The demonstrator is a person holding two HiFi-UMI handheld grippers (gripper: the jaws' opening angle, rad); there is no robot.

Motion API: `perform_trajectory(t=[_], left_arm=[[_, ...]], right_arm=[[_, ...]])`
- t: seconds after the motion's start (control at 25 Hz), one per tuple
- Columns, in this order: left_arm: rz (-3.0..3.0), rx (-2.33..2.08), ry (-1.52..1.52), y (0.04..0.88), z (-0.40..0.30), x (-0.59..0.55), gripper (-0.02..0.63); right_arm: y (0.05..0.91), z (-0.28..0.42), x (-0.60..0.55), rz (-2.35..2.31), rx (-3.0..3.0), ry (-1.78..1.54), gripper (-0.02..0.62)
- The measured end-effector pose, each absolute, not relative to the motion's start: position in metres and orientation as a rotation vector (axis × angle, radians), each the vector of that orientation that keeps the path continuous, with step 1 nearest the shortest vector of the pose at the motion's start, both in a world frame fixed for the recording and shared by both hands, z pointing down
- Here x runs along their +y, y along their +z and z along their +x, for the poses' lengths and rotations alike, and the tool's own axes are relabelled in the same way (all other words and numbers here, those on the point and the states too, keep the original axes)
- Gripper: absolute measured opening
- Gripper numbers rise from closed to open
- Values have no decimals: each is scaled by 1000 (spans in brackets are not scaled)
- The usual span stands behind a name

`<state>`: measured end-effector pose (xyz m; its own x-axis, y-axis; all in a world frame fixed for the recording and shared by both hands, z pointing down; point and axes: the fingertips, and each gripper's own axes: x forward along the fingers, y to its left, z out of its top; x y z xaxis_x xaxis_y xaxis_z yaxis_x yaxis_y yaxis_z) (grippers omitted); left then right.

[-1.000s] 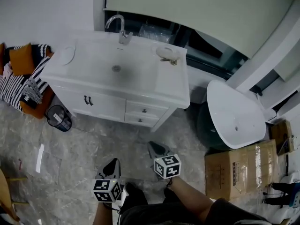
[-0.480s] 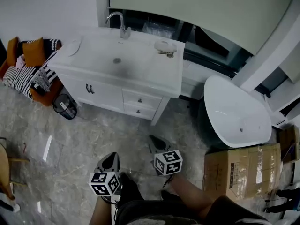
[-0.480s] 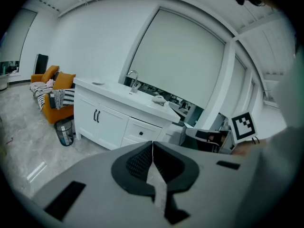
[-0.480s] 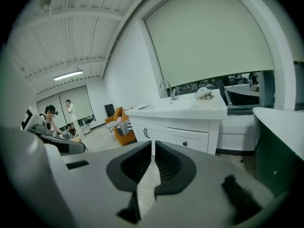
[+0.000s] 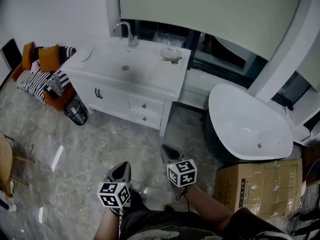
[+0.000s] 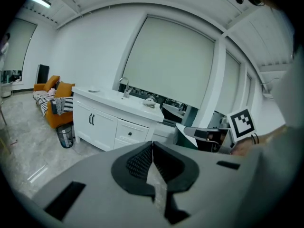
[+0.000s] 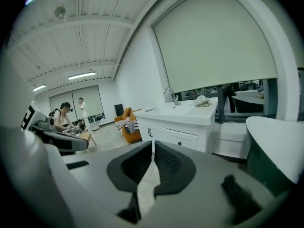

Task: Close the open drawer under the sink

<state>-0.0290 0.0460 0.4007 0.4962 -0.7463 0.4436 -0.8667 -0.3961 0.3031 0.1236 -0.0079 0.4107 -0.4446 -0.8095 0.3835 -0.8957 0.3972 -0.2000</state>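
Note:
The white sink cabinet (image 5: 112, 96) stands against the window wall, with a faucet (image 5: 127, 31) on top. Its two small drawers (image 5: 145, 105) sit at the right end, and both fronts look flush with the cabinet. In the left gripper view the drawers (image 6: 134, 130) are far ahead. My left gripper (image 5: 120, 168) and right gripper (image 5: 168, 153) hang low over the marble floor, well short of the cabinet. Both are shut with nothing between their jaws, as the left gripper (image 6: 152, 145) and right gripper (image 7: 153, 144) show in their own views.
A white bathtub (image 5: 250, 124) lies to the right, with a cardboard box (image 5: 245, 189) in front of it. An orange sofa (image 5: 42, 69) and a mesh waste bin (image 5: 76, 113) stand left of the cabinet. Two people (image 7: 64, 115) stand far off.
The cabinet has drawn further away and higher in the head view, with more floor between it and both grippers. The grippers stay side by side and shut.

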Motion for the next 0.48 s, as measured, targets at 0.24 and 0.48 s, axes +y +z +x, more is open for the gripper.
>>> perform_trajectory(t=[0.24,0.48], left_arm=[[2234,-1397,302,394,6,92,15],[2199,-1448,278,392,32,131,15]], right_arm=[[409,152,44,1419,-2489,540,35],[418,176,86,1367,-2508,572,32]])
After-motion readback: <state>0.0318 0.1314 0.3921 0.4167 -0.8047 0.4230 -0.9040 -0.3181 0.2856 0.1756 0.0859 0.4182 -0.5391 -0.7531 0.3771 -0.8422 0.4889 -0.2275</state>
